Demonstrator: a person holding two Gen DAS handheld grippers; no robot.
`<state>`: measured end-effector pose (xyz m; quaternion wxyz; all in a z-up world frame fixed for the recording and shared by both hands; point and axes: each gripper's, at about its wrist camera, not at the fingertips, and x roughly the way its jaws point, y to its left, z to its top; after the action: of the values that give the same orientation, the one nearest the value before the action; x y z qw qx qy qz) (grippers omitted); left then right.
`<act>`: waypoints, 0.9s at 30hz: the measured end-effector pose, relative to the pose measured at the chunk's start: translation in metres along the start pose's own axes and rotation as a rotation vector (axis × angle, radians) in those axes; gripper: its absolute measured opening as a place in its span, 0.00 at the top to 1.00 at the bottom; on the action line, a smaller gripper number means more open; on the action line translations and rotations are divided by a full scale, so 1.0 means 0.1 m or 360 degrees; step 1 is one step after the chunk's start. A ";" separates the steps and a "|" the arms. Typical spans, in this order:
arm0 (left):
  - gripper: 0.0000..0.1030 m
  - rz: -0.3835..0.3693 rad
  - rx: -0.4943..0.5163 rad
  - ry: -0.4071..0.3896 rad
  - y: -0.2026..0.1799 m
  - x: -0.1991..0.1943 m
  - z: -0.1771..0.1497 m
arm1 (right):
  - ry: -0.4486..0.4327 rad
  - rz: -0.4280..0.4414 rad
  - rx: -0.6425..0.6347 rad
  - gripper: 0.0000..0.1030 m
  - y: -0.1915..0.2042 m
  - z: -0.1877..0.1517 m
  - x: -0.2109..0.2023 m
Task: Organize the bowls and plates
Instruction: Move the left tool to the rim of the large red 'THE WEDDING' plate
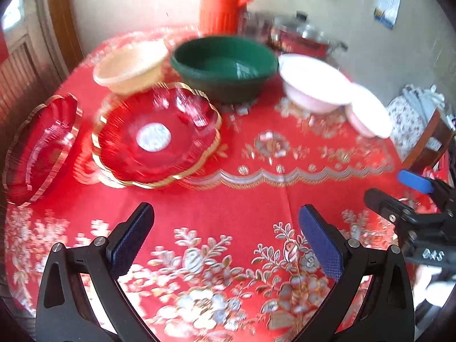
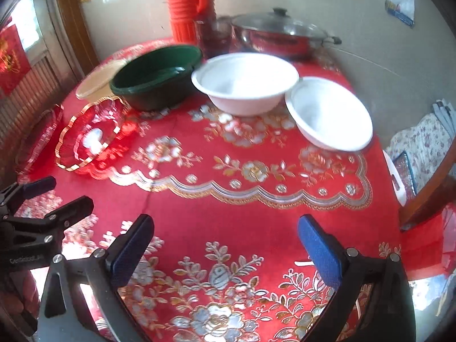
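While both claws, left claw (image 1: 226,243) and right claw (image 2: 225,252), hang spread and empty over the worktop (image 2: 256,199), stock stands unsorted (presumably awaiting stacking): glass plates (image 1: 156,136) left, green bowl (image 2: 155,77) middle, white bowls (image 2: 245,82) right.

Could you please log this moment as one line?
left gripper open, empty | right gripper open, empty | green bowl untouched
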<state>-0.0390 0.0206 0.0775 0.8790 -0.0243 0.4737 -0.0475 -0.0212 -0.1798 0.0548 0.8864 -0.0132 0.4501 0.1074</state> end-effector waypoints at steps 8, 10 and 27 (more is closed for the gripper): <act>0.00 0.0169 -0.0138 -0.0200 0.71 -0.58 0.08 | -0.0110 0.0146 -0.0108 0.01 0.51 0.35 -0.23; 0.00 0.0228 -0.0189 -0.0226 0.88 -0.62 0.04 | -0.0118 0.0198 -0.0146 0.01 0.67 0.40 -0.24; 0.00 0.0392 -0.0550 -0.0154 2.17 -0.61 -0.08 | -0.0084 0.0436 -0.0437 0.01 1.89 0.74 0.04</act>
<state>-0.0660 0.2430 0.1048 0.8827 -0.1188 0.4315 0.1433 0.0020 0.0140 0.1091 0.8649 -0.0697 0.4054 0.2877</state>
